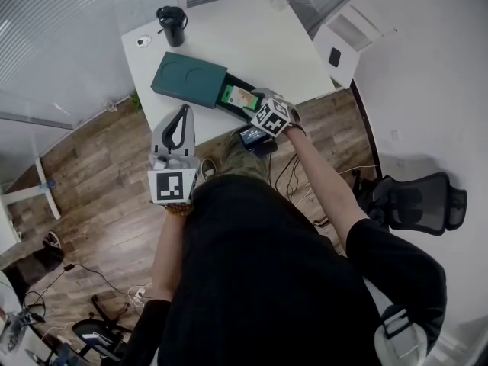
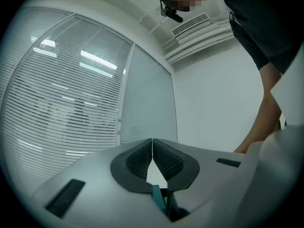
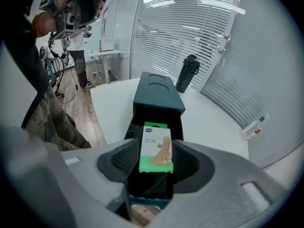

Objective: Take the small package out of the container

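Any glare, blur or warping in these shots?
Both gripper views are fisheye, with dark corners and bowed blinds. In the left gripper view, bright light streaks glare across the blinds. The right gripper view shows the small package sharp. The head view is evenly lit, with the table bright white.

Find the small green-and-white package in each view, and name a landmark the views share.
Head view: package upper centre, in the open drawer.
Left gripper view: not clearly in it.
Right gripper view: package at centre, in that drawer.
Landmark: teal box, head and right gripper views.
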A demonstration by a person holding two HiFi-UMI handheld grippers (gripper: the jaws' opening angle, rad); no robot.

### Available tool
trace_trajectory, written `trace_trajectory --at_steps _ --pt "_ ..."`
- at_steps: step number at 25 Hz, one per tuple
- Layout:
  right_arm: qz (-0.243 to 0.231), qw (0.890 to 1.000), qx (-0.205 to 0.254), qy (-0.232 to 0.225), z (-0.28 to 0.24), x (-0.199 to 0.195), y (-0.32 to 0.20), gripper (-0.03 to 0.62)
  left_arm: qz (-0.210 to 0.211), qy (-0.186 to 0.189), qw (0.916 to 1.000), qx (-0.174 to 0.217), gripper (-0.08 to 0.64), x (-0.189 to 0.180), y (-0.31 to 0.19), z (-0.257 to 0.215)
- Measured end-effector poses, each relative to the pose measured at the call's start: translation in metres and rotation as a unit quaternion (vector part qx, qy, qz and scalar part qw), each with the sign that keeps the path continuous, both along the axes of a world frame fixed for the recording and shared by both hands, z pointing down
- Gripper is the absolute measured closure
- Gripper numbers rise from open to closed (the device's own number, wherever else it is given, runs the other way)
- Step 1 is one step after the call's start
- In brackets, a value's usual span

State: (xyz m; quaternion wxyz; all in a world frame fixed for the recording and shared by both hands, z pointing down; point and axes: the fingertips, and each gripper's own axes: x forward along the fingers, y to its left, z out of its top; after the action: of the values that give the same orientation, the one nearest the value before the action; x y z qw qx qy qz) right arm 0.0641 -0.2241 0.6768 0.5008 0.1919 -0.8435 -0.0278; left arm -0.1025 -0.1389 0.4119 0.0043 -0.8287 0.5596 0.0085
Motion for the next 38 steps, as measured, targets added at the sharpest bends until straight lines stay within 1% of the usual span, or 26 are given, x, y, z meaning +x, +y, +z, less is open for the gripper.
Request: trace_trajectory --at_steps 6,8,15,21,26,29,30,31,38 --pt "-0.002 1.000 -0.023 0.016 0.024 0.003 -0.002 0.374 -0.008 0.005 1.0000 -0.004 0.555 -0.001 0.001 0.001" --pt "-0.002 0.999 -0.029 0.019 0.030 0.003 -0.002 0.360 -0.009 0.002 1.0000 -0.003 0.555 -0.003 0.001 0.001" --pt "-0.010 0.998 -0.049 0.030 0.047 -0.001 0.000 0.360 -0.014 0.008 0.9998 -0.010 0.555 -0.005 -0.001 0.005" --pt "-0.011 0.998 -0.048 0.046 0.056 -0.001 0.001 0.360 -0.014 0.007 0.9998 -0.010 0.555 -0.007 0.000 0.005" --pt "-0.010 0.997 -0.034 0.067 0.065 0.002 0.001 0.360 -0.015 0.004 0.9998 -0.011 0.555 -0.009 0.001 0.006" --pt "-0.011 0.997 -0.025 0.077 0.068 0.002 0.000 0.371 -0.014 0.003 0.9999 -0.008 0.555 -0.009 0.001 0.005" --pt "-0.009 0.997 -0.024 0.077 0.069 0.002 -0.001 0.373 -0.014 0.003 0.9999 -0.008 0.555 -0.009 0.000 0.005" --pt "-0.006 0.997 -0.024 0.076 0.069 0.002 -0.001 0.388 -0.013 0.002 0.9999 -0.008 0.555 -0.009 0.000 0.006" --pt "0.015 0.998 -0.034 0.052 0.060 0.000 -0.004 0.405 -0.015 0.007 0.9998 -0.012 0.555 -0.011 0.000 0.005"
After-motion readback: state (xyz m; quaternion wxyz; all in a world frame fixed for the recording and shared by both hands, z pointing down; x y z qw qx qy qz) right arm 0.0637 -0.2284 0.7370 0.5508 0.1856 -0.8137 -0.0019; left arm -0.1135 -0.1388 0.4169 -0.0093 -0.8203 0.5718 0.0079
